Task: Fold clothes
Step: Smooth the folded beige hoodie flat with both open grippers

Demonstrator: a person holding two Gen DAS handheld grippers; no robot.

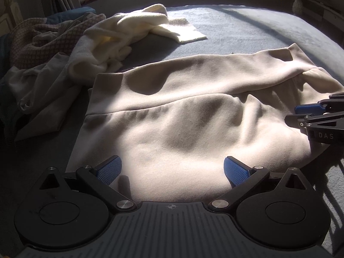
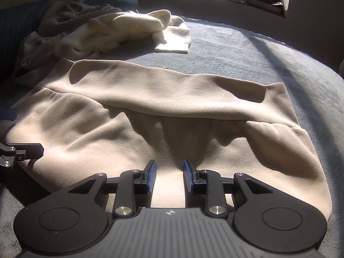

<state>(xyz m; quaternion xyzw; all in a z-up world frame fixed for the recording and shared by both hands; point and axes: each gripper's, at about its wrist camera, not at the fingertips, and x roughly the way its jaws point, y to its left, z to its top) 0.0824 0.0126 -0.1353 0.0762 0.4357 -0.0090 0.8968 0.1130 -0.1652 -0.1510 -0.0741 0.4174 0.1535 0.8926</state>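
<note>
Sunlit grey bed (image 2: pixel 247 49) w/ beige garment (image 2: pixel 172 107); L gripper (image 1: pixel 172 169) wide apart, R gripper (image 2: pixel 169 172) narrowly apart, nothing gripped.

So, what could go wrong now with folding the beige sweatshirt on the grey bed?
1. Both the left gripper and right gripper are open over the beige sweatshirt, so they may pinch only the top layer.
2. The sleeve folded across it could slide off when lifted.
3. The cream fleece garment lies close behind and may get caught.
</note>
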